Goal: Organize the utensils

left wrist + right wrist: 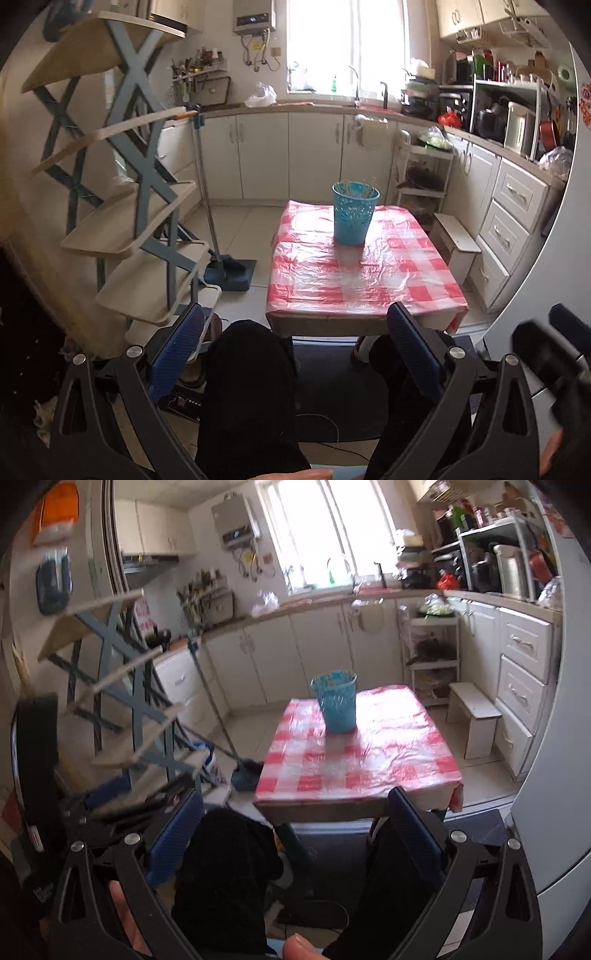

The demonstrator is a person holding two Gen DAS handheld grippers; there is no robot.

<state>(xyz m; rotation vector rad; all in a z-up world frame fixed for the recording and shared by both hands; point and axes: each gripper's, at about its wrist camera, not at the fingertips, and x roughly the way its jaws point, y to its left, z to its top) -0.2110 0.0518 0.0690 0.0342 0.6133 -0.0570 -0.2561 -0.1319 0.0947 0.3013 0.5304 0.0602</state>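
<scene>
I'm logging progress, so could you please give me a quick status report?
Left gripper open, empty, held low. Right gripper likewise. Blue cup upright on checked table, utensils inside. Path clear.

Daylight from window [347, 44] blows out to white, glare on plastic tablecloth [364, 266]. Left wrist view sharp; right wrist view motion-blurred. Strong fisheye bending, black corners, foreground dim.

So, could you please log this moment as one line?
left gripper open | right gripper open | cup upright on table, holding sticks
</scene>
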